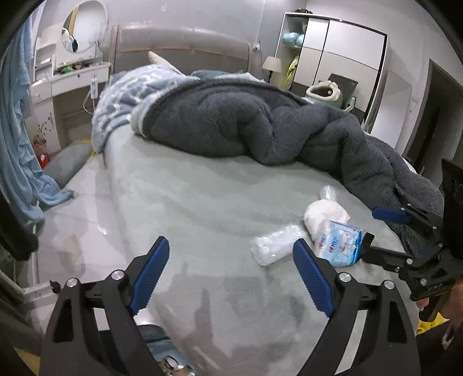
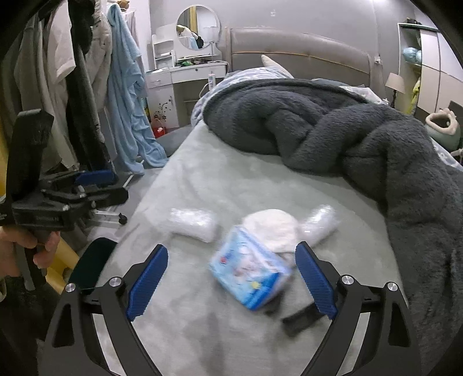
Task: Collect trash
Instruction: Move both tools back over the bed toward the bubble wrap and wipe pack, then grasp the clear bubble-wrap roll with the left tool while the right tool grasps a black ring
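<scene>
Trash lies on the pale green bed sheet (image 1: 185, 202): a blue-and-white tissue packet (image 1: 338, 245) (image 2: 250, 274), a crumpled white wad (image 1: 325, 215) (image 2: 273, 228), a clear plastic wrapper (image 1: 275, 247) (image 2: 192, 224) and another clear wrapper (image 1: 328, 192) (image 2: 319, 222). My left gripper (image 1: 231, 269) is open and empty above the sheet, left of the trash. My right gripper (image 2: 231, 277) is open with the tissue packet lying between its fingers, not gripped. The right gripper also shows in the left wrist view (image 1: 373, 225), beside the packet.
A dark grey fleece blanket (image 1: 260, 124) is heaped across the bed's far and right side. Clothes hang on a rack (image 2: 86, 86) to the left. A vanity with a round mirror (image 2: 198, 27) and a wardrobe (image 1: 341, 55) stand behind.
</scene>
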Demonstrator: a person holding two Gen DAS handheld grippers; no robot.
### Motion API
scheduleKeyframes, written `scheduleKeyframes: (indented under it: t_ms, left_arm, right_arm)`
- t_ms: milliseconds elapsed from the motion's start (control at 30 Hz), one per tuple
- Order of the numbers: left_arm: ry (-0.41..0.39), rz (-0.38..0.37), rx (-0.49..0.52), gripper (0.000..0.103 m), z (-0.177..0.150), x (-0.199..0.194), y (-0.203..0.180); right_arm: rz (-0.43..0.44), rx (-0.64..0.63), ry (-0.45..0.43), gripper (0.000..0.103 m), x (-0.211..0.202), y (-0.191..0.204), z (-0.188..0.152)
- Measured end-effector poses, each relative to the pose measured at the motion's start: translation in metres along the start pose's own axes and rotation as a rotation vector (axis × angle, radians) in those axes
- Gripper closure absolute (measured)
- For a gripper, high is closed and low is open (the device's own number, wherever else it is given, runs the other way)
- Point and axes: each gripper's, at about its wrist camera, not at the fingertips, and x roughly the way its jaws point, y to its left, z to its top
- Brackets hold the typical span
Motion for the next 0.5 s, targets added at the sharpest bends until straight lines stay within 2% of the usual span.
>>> scheduleKeyframes:
  t_ms: [167, 500]
  left_arm:
    - [0.054, -0.026, -0.003, 0.009, -0.002, 0.024, -0.021]
    - [0.124, -0.018, -0.049, 0.009, -0.002, 0.061, -0.039]
  right_arm:
    - [-0.003, -0.027, 0.041, 0.011, 0.001, -0.013, -0.016]
    - [-0.025, -0.060, 0.105, 0.010, 0.004, -0.038, -0.043]
